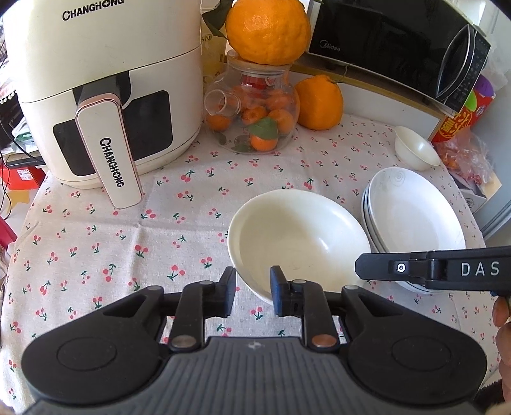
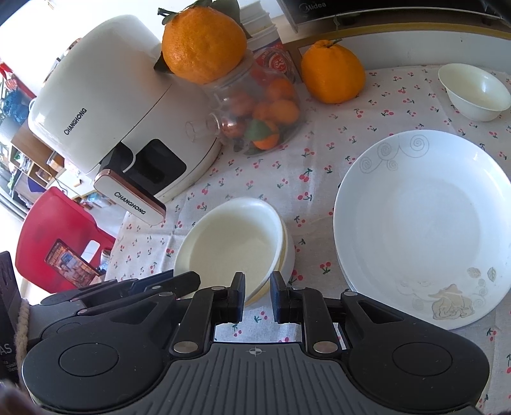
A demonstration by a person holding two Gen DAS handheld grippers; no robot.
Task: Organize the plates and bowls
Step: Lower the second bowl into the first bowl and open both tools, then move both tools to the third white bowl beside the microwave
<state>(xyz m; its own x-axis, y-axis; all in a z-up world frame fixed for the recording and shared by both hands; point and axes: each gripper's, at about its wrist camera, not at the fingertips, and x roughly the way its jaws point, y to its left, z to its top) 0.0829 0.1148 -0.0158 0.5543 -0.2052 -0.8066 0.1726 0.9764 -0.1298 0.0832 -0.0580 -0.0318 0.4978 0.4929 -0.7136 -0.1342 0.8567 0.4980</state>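
The left gripper point(image 1: 253, 289) straddles the near rim of the stacked cream ceramic bowls point(image 1: 297, 236) mid-tablecloth, jaws narrow but not pressing. The right gripper point(image 2: 257, 295) likewise straddles that rim narrowly; whether it grips, I cannot tell. White patterned plates point(image 2: 421, 223) are stacked by the cherry-print tablecloth's point(image 1: 95, 242) right edge.

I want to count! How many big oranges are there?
2. One big orange sits on top of the glass jar; the other is on the tablecloth beside it. More may be hidden.

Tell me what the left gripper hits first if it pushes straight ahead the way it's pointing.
Most likely the near rim of the cream bowl stack: the left gripper points down at it, fingers astride that rim with a little slack. Depth is hard to judge; past the rim lies the bowl's inside.
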